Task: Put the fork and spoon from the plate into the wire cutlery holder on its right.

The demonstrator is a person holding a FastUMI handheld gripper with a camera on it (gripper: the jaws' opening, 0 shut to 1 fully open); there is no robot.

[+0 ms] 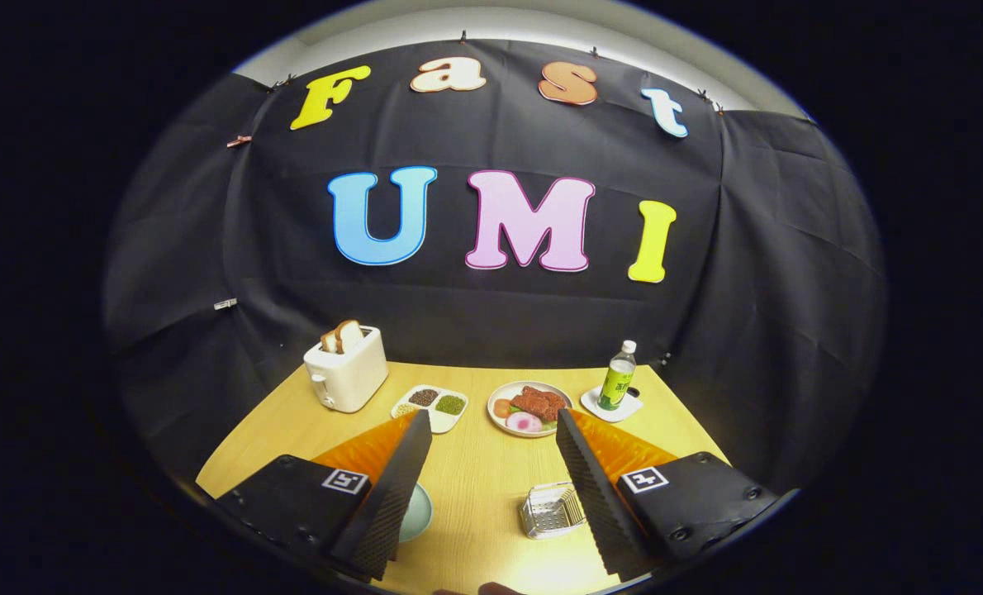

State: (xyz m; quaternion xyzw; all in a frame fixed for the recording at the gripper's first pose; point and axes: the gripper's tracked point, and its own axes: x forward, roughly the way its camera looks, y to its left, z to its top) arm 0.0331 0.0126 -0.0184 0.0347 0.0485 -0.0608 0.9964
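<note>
We find the gripper (491, 430) held above a light wooden table (475, 487), its two fingers spread wide apart with nothing between them but bare tabletop. We record it as fully parted and holding nothing.

The wire cutlery holder (551, 510) sits low on the table, just inside the right finger and partly covered by it. We cannot tell whether anything lies in it. A pale green plate (419, 512) shows as a curved edge beside the left finger — most of it is hidden behind that finger, so we cannot make out the fork and spoon on it.

Beyond the fingertips we note a round plate of food (529, 407) carrying red meat pieces and a pink-and-white slice. To its left lies a white divided dish (429, 406) with dark and green contents. Further left stands a white toaster (346, 368) with two slices of bread upright in its slots. To the right of the food plate, a green drink bottle (618, 378) with a white cap stands upright on a white square coaster (611, 406) — near the table's far corner.
</note>
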